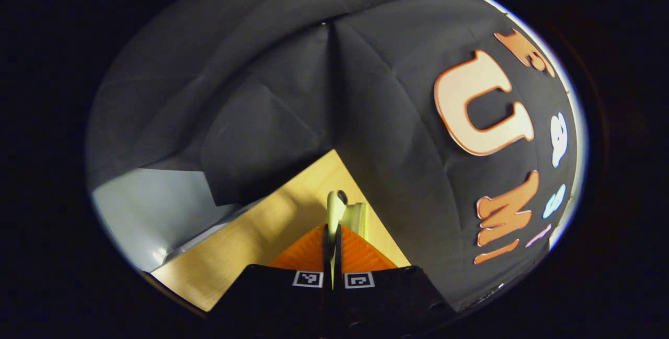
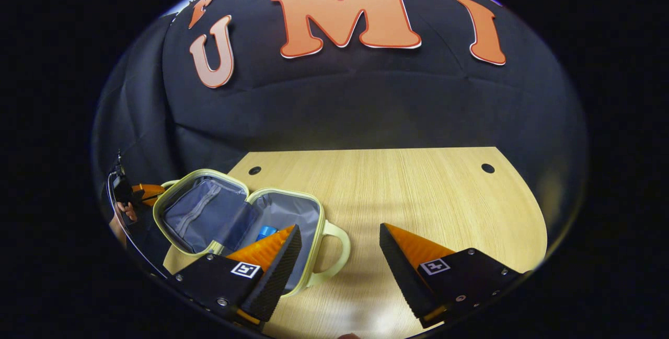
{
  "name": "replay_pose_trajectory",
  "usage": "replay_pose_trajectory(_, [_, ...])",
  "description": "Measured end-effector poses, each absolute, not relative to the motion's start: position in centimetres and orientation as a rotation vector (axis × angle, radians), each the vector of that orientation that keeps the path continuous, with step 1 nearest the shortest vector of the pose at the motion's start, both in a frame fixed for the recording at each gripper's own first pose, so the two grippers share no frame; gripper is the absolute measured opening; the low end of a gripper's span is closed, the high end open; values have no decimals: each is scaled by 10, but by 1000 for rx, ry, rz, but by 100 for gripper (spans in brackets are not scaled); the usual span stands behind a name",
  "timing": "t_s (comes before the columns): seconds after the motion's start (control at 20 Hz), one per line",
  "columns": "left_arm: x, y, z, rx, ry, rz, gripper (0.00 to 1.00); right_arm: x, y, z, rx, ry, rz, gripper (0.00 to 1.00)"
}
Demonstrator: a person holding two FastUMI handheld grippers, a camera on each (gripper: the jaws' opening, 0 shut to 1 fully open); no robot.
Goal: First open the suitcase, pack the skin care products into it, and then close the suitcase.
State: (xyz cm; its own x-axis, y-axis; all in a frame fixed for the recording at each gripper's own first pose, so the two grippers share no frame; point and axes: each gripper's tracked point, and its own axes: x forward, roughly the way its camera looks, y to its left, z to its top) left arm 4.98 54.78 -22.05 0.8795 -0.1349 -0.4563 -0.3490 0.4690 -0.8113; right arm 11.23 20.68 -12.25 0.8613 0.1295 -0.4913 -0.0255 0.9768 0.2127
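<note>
The small cream suitcase (image 2: 328,255) lies open on the wooden table (image 2: 418,198), its grey-lined lid (image 2: 201,213) swung to the left. A blue skin care item (image 2: 266,232) rests inside the base, partly hidden by a finger. My right gripper (image 2: 341,229) hovers open over the table, just above the suitcase's front handle (image 2: 339,247). My left gripper (image 1: 332,229) is shut on a cream part of the suitcase lid (image 1: 337,208), seemingly its rim or handle. In the right gripper view, the left gripper (image 2: 137,191) and the hand holding it show at the lid's far left edge.
Two small round holes (image 2: 254,170) (image 2: 487,168) mark the table's far side. The booth's black cloth wall (image 2: 366,109) rises right behind the table. In the left gripper view a pale grey surface (image 1: 141,213) lies beyond the table's edge (image 1: 251,219).
</note>
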Motion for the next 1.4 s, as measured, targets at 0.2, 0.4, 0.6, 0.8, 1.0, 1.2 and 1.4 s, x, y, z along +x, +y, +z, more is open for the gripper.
replay_pose_trajectory(0.2, [47, 520, -152, -1026, 439, 66, 1, 114, 197, -113, 192, 504, 129, 96])
replay_pose_trajectory(0.4, [47, 478, -96, -920, 413, 5, 0, 112, 180, -100, 160, 451, 150, 95])
replay_pose_trajectory(0.6, [55, 413, -46, -796, 400, -76, 1, 109, 163, -89, 114, 392, 155, 95])
replay_pose_trajectory(0.8, [56, 343, -13, -634, 419, -156, 1, 108, 149, -79, 84, 336, 152, 95])
replay_pose_trajectory(1.0, [63, 277, 1, -552, 441, -216, 1, 106, 129, -70, 68, 295, 140, 95])
replay_pose_trajectory(1.2, [54, 208, -4, -502, 476, -293, 1, 102, 109, -71, 72, 284, 128, 95])
replay_pose_trajectory(1.4, [55, 139, -21, -453, 524, -347, 1, 96, 92, -76, 90, 288, 129, 95])
